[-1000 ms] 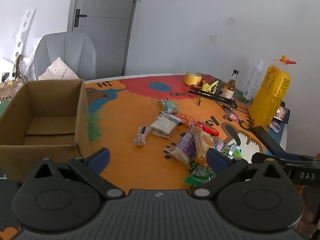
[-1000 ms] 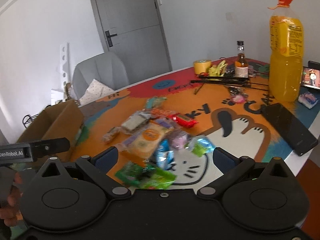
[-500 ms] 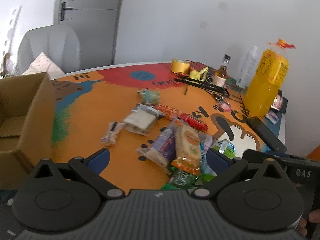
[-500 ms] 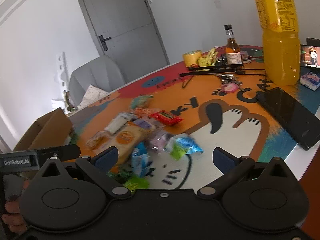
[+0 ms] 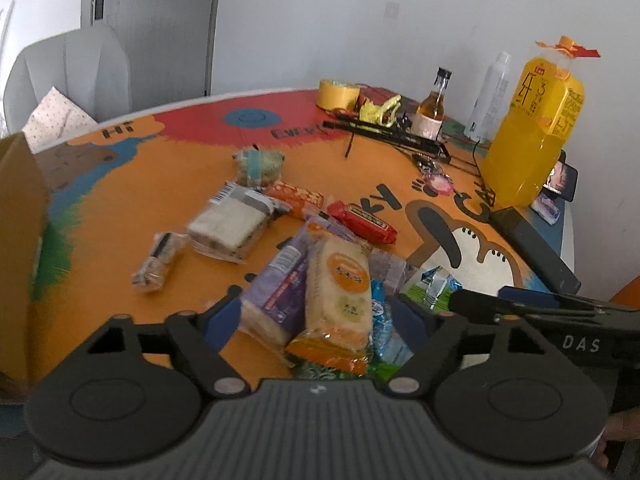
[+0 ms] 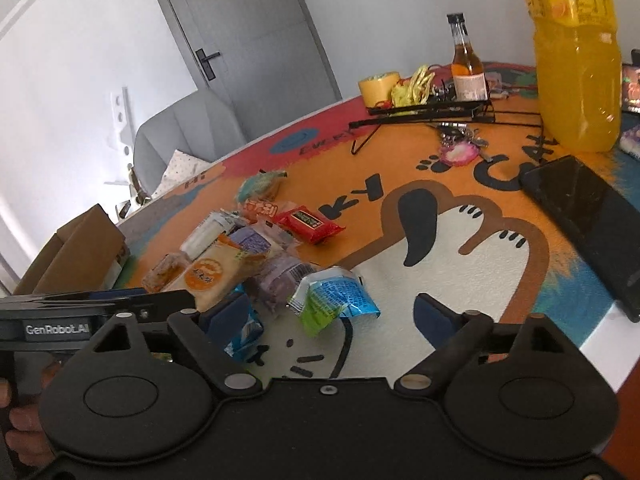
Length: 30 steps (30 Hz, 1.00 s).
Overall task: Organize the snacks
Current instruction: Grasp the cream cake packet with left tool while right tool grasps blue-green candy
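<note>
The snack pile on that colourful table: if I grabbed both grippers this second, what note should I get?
Left gripper: jaws have just been closing around the orange-label bread pack and purple pack, not yet pressing.
Right gripper: open but narrowing, straddling the blue-green wrapper.
Red bar and other snacks lie loose on the table; cardboard box stands at the far left.
Done: nothing visibly boxed. Left: every snack.

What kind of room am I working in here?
Probably a room in a home: a round table with a cartoon cover, a grey upholstered chair holding a cushion, and a plain grey door.
</note>
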{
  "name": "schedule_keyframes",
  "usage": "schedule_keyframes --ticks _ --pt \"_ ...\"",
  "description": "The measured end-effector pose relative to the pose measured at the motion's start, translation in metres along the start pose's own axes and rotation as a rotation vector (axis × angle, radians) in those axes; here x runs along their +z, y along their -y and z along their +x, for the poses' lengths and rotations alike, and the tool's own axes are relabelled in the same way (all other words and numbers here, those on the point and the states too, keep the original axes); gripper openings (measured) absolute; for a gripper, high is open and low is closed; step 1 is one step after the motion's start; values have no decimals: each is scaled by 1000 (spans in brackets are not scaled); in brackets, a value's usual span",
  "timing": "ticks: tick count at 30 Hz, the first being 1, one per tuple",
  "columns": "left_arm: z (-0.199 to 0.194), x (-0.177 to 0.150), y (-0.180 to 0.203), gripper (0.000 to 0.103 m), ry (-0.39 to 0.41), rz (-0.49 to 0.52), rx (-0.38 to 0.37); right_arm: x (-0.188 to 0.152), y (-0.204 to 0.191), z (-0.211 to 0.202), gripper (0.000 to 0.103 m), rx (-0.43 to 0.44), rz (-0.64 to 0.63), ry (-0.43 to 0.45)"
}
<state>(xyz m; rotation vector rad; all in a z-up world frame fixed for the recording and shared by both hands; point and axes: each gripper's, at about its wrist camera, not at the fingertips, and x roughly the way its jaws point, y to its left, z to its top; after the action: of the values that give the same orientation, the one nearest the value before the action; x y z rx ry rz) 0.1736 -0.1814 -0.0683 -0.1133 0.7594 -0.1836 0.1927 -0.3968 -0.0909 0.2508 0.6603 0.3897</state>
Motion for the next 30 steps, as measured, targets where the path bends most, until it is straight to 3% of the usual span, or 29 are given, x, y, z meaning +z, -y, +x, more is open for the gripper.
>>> schedule_keyframes --ticks 8,11,13,15,18,30 --pt "20 3 12 57 -10 16 12 -1 5 19 79 -17 -19 -29" --pt "22 4 14 44 -6 28 14 1 2 24 77 -21 -43 -31" --pt "24 6 12 36 -15 5 -7 2 0 27 71 -18 -52 -35" --pt "24 7 11 34 -12 -2 -1 3 -3 30 54 -18 -76 -40" --pt "22 7 10 34 -8 -4 -6 4 -9 32 43 -21 -107 -49" --pt "-10 14 -3 33 59 -13 12 15 -40 15 39 13 -152 24"
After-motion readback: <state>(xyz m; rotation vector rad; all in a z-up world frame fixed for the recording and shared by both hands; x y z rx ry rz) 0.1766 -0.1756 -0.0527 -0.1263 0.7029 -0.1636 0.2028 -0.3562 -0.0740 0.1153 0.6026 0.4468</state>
